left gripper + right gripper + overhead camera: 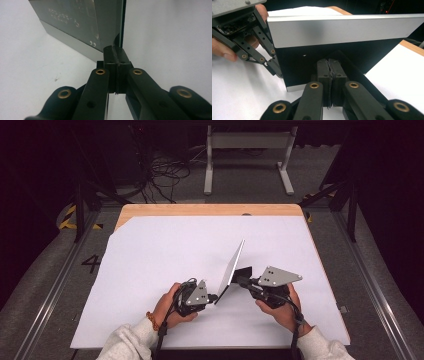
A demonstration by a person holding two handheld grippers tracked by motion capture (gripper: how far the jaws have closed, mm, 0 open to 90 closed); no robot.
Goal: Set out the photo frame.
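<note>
High view: a person stands a thin silver picture frame [232,266] on edge near the front-middle of a white sheet [150,255] on the table. Left gripper [214,297], jaws closed, pinches the frame's near corner; right gripper [243,278], jaws closed, clamps its black fold-out stand [243,271] behind. Best approach, prob.: keep left grip steady, swing stand out slowly w/ right, then lower frame so it rests w/o tipping.

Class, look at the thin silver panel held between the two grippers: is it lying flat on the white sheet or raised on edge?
Raised on edge, tilted. The silver panel rises steeply from the white sheet.
</note>
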